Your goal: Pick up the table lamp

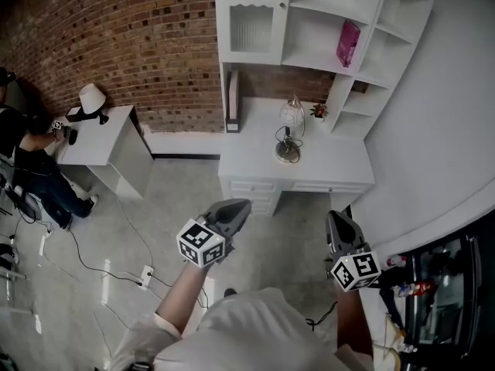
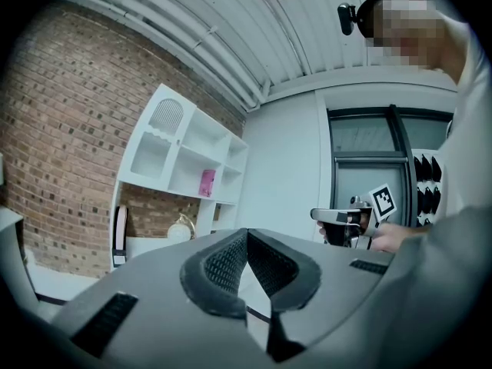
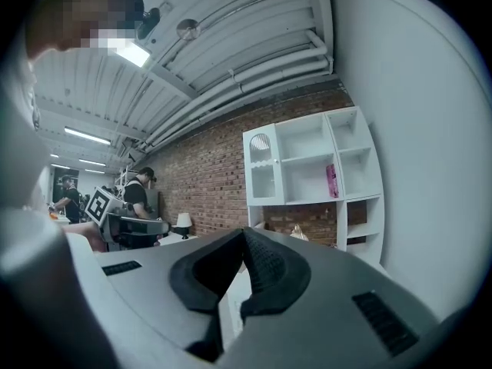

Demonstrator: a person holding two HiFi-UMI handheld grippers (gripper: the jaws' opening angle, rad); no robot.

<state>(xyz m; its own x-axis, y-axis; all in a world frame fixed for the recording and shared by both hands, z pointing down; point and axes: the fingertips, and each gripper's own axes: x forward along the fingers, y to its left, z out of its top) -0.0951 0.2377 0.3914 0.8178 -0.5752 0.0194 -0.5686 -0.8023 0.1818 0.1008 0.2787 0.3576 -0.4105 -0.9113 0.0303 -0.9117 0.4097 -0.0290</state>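
A table lamp with a clear glass globe (image 1: 291, 113) and a round base (image 1: 288, 151) stands on the white desk (image 1: 340, 165) against the brick wall. It shows small in the left gripper view as the lamp (image 2: 182, 227) and in the right gripper view as the lamp (image 3: 296, 233). My left gripper (image 1: 240, 205) and right gripper (image 1: 334, 216) are held level over the floor, well short of the desk. Both are shut with nothing between the pads, as seen at the left gripper (image 2: 246, 233) and the right gripper (image 3: 243, 233).
A white shelf unit (image 1: 325, 22) with a pink book (image 1: 347, 43) rises over the desk, and a small plant (image 1: 319, 111) stands beside the lamp. A side table (image 1: 116, 141) at left carries a white-shaded lamp (image 1: 92, 99); a person (image 1: 31, 161) sits there. Cables and a power strip (image 1: 145, 275) lie on the floor.
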